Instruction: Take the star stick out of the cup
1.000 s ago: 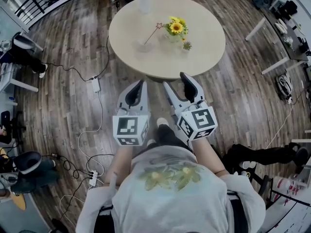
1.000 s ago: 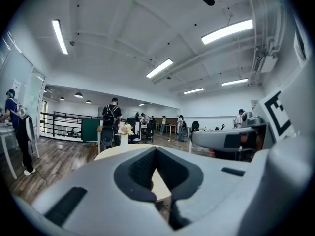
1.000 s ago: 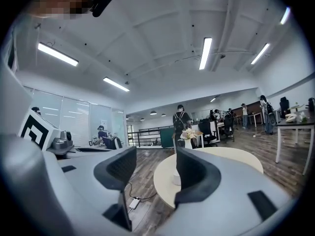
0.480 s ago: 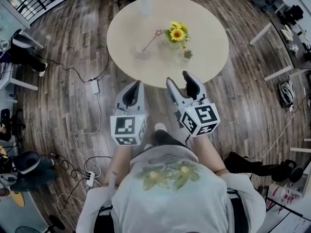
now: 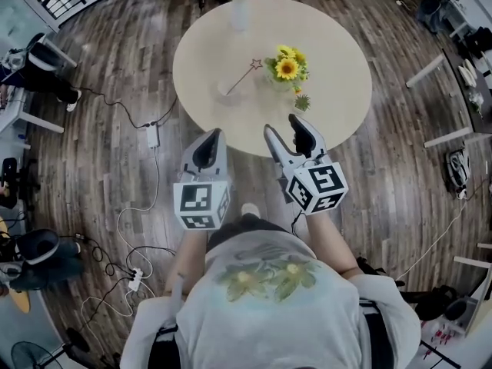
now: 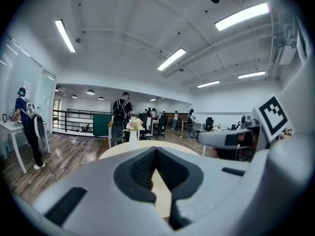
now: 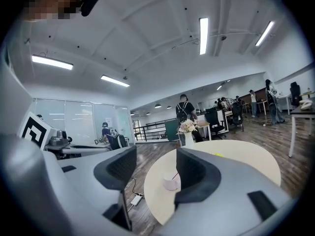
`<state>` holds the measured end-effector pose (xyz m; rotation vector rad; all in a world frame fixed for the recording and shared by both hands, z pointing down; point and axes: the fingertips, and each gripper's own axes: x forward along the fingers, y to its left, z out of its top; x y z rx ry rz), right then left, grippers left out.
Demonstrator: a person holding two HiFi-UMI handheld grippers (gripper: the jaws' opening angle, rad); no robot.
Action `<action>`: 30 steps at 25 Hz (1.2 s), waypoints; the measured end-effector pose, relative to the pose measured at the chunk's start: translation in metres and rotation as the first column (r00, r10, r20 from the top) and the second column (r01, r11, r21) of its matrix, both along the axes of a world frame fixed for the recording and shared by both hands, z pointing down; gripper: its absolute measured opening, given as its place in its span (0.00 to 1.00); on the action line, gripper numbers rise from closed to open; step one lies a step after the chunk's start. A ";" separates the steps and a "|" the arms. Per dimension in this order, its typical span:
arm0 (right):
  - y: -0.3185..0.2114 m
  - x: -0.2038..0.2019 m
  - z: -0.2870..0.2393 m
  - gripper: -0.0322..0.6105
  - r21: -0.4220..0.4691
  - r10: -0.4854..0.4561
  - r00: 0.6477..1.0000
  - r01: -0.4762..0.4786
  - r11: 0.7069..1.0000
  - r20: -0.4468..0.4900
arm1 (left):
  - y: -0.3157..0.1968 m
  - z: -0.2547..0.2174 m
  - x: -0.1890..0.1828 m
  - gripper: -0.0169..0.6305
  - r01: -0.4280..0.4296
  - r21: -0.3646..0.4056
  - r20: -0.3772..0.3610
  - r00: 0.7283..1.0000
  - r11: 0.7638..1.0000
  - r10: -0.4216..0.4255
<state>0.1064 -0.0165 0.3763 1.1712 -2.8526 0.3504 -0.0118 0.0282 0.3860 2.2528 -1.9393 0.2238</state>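
We haven't started: the star stick [image 5: 242, 76] sits in the cup [image 5: 224, 90] toward the tabletop's left edge. Our left gripper [image 5: 211, 138] is pinched together, empty; the right gripper [image 5: 283, 127] is spread wide, empty.

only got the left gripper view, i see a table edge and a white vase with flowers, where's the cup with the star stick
Observer: The cup stands on the left half of the table, nearer the person than the vase.
Operator: stick still in it
Observer: Yes, the star stick leans out of the cup, with its star end toward the sunflowers.
Operator: right gripper on it
Observer: No. The right gripper has its jaws apart and empty. The cup shows between them, far off on the table.
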 end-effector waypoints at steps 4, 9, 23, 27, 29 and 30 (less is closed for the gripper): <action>-0.023 -0.003 0.014 0.43 -0.025 -0.038 0.999 0.037 0.999 -0.022 | -0.017 0.002 0.005 0.03 0.007 -0.009 0.011 1.000 1.000 -0.007; -0.046 -0.007 0.022 0.43 -0.039 -0.048 0.999 0.048 0.998 -0.018 | -0.033 0.004 0.001 0.03 0.014 -0.020 0.034 0.999 1.000 -0.014; -0.118 -0.028 0.047 0.43 -0.108 -0.020 1.000 0.018 0.994 -0.016 | -0.098 0.023 -0.029 0.03 -0.023 -0.073 -0.021 1.000 0.997 0.021; -0.142 -0.038 0.052 0.43 -0.118 0.007 1.000 -0.010 0.993 -0.029 | -0.124 0.019 -0.044 0.03 -0.049 -0.059 -0.036 0.998 0.997 0.047; -0.151 -0.043 0.056 0.43 -0.130 0.021 0.999 -0.025 0.991 -0.036 | -0.135 0.019 -0.053 0.03 -0.059 -0.060 -0.041 0.998 0.996 0.056; -0.156 -0.045 0.058 0.43 -0.136 0.029 0.999 -0.034 0.990 -0.040 | -0.141 0.018 -0.057 0.03 -0.063 -0.059 -0.044 0.997 0.996 0.061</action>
